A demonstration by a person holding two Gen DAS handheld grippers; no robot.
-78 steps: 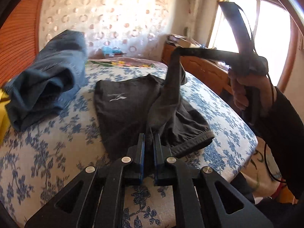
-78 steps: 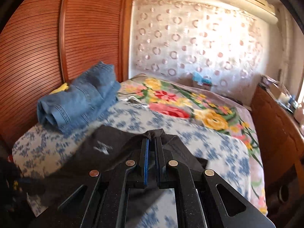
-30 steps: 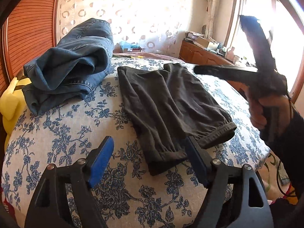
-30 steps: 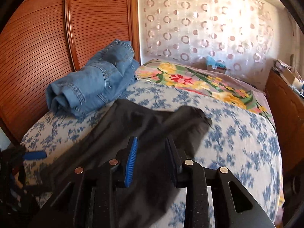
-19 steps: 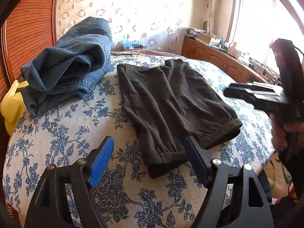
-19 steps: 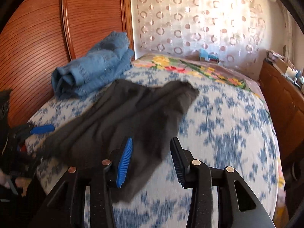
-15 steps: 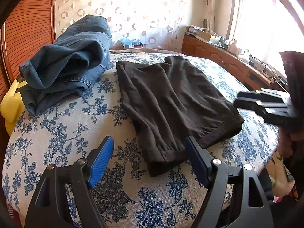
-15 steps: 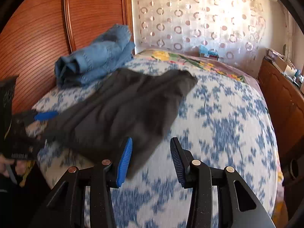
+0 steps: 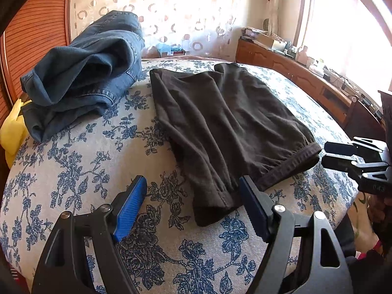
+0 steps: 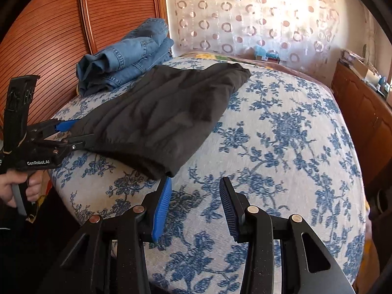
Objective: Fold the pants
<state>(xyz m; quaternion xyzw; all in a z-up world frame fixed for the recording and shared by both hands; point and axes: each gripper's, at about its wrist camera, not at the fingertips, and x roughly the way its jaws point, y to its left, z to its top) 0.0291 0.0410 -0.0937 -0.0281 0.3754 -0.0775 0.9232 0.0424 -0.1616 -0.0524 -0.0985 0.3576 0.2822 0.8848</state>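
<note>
Both claws, left gripper and right gripper, now gape wide and empty, having released the dark brown fabric pants, which lie folded on the blue-floral bedspread, ready for the next fold.

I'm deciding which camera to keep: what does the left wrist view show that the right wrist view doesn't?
Only the left wrist view shows the window and a yellow item under the jeans. Only the right wrist view shows the hand holding the left tongs. Both show the dark pants lying flat on the floral bedspread, beside the jeans.
</note>
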